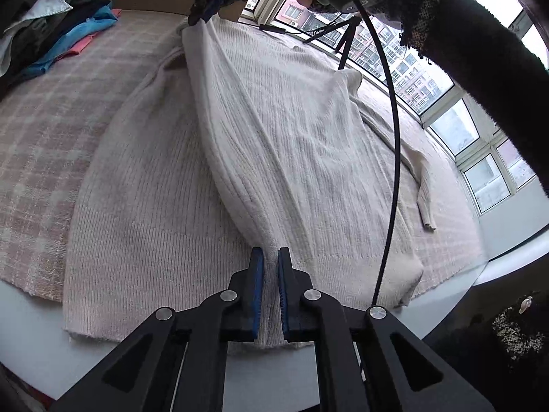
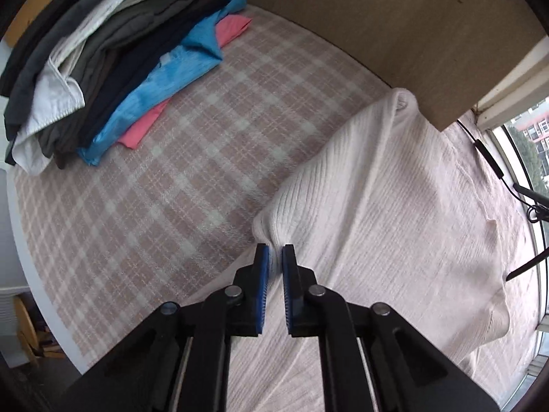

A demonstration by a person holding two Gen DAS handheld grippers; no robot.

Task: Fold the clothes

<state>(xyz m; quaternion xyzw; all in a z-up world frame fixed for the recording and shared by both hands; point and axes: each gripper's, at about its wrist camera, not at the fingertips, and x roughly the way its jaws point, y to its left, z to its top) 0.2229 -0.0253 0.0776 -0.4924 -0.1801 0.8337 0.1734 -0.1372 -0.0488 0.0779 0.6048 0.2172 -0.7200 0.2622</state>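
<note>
One cream ribbed sweater (image 1: 281,144), pinched by two pairs of tongs.
Spread on the pink plaid bed cover (image 2: 178,178), one fold lifted along its length. Left tongs (image 1: 270,261) clamped on the hem; right tongs (image 2: 275,257) clamped on a raised fold at the sweater's edge. One stack of folded clothes (image 2: 103,68) well apart at the bed's far corner. No readable writing.

Soft grey daylight comes in through the window (image 1: 456,127), which glares white near its top. Away from the window shadows are faint. Both pictures bulge fisheye-style, edges dark and blurred.
</note>
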